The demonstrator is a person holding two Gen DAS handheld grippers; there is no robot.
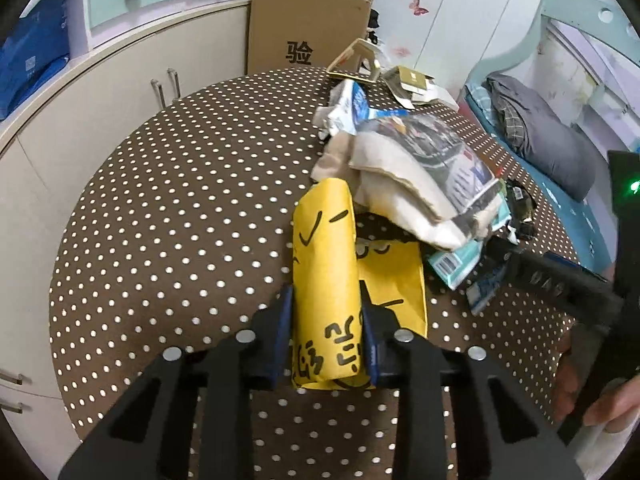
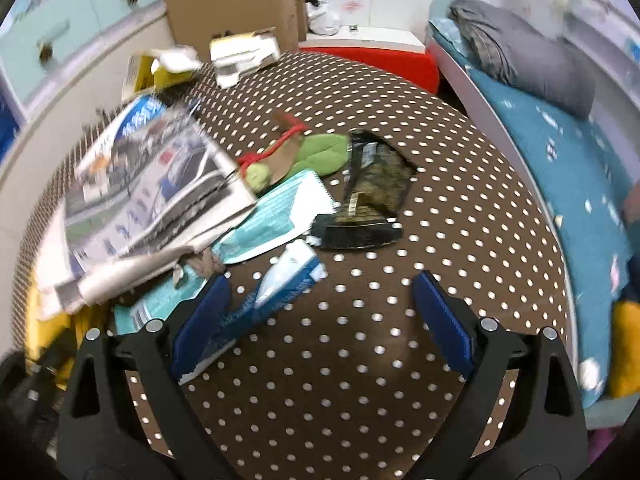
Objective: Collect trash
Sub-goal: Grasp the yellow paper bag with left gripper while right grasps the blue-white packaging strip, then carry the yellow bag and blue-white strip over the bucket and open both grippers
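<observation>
The left gripper (image 1: 326, 320) clamps a yellow paper bag (image 1: 324, 264) whose long axis runs straight ahead between its jaws, while the right gripper (image 2: 320, 316), released, hangs above the polka-dot surface (image 2: 400, 340) with a blue-and-white wrapper (image 2: 276, 292) against its left finger.

Brown polka-dot table (image 2: 460, 240) w/ newspaper (image 2: 152, 184), teal packet (image 2: 276, 216), dark wrapper (image 2: 376, 184), yellow bag (image 1: 324, 280).

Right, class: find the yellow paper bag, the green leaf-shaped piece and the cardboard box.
yellow paper bag (image 1: 325, 268): left wrist view, on its folded front face above the jaws.
green leaf-shaped piece (image 2: 320, 152): right wrist view, on its broad green middle.
cardboard box (image 1: 308, 28): left wrist view, on its plain front face.
</observation>
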